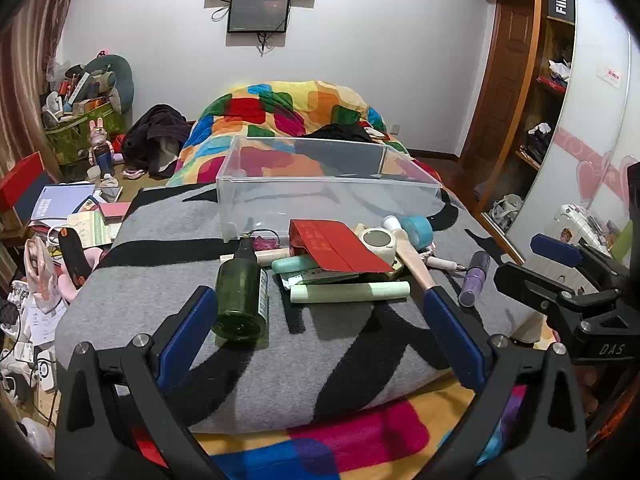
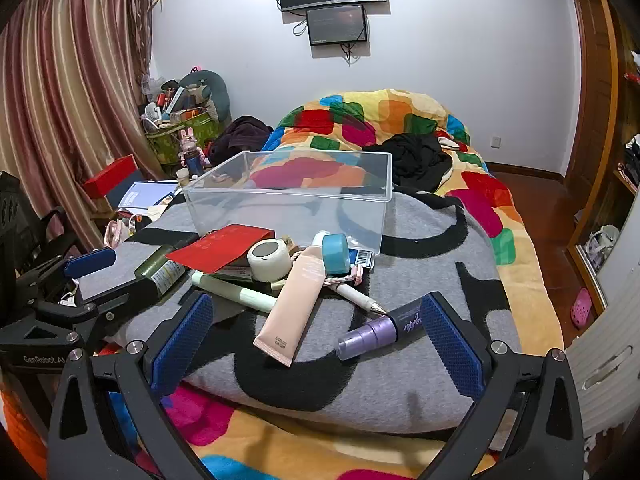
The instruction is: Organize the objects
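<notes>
A pile of small items lies on a grey and black blanket (image 1: pixel 360 332) in front of a clear plastic bin (image 1: pixel 328 184). The pile holds a green glass bottle (image 1: pixel 242 292), a red envelope (image 1: pixel 340 246), a pale green tube (image 1: pixel 350 292), a white tape roll (image 2: pixel 269 260), a blue tape roll (image 2: pixel 336 254), a pink tube (image 2: pixel 296 304) and a purple spray bottle (image 2: pixel 380 330). My left gripper (image 1: pixel 320 320) is open, its left finger beside the green bottle. My right gripper (image 2: pixel 316 336) is open, with the pink tube and purple bottle between its fingers.
The bin (image 2: pixel 292 200) stands empty on the bed, with a colourful quilt (image 2: pixel 380 120) and black clothes (image 2: pixel 420 156) behind it. Clutter, books and a red box (image 1: pixel 24 184) fill the floor at left. A wardrobe (image 1: pixel 552 92) stands at right.
</notes>
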Available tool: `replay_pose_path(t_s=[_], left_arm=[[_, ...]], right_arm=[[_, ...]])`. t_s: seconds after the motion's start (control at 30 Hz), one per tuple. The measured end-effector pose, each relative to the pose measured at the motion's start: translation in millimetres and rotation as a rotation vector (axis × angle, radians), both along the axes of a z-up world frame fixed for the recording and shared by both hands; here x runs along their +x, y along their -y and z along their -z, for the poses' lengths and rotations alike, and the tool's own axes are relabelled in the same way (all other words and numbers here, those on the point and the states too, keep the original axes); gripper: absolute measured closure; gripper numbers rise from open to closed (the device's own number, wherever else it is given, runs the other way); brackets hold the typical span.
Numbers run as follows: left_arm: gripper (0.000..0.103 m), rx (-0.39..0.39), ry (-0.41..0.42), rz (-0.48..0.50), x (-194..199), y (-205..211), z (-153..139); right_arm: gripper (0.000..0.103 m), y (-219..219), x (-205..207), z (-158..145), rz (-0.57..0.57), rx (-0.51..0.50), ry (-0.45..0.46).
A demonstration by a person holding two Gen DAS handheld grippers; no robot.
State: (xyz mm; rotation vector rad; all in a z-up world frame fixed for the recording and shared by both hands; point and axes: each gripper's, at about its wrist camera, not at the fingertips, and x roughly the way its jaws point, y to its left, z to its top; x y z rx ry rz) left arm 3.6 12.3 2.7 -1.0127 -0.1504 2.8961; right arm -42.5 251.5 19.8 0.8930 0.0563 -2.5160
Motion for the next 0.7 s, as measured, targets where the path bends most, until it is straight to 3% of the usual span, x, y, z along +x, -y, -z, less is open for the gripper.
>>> replay_pose_path(t_s=[0.7], left_arm=[[0.000,0.001,0.003,0.003,0.0,-0.8,3.2]], right_arm=[[0.000,3.2,0.3,4.6,0.005,-0.002,0.018]])
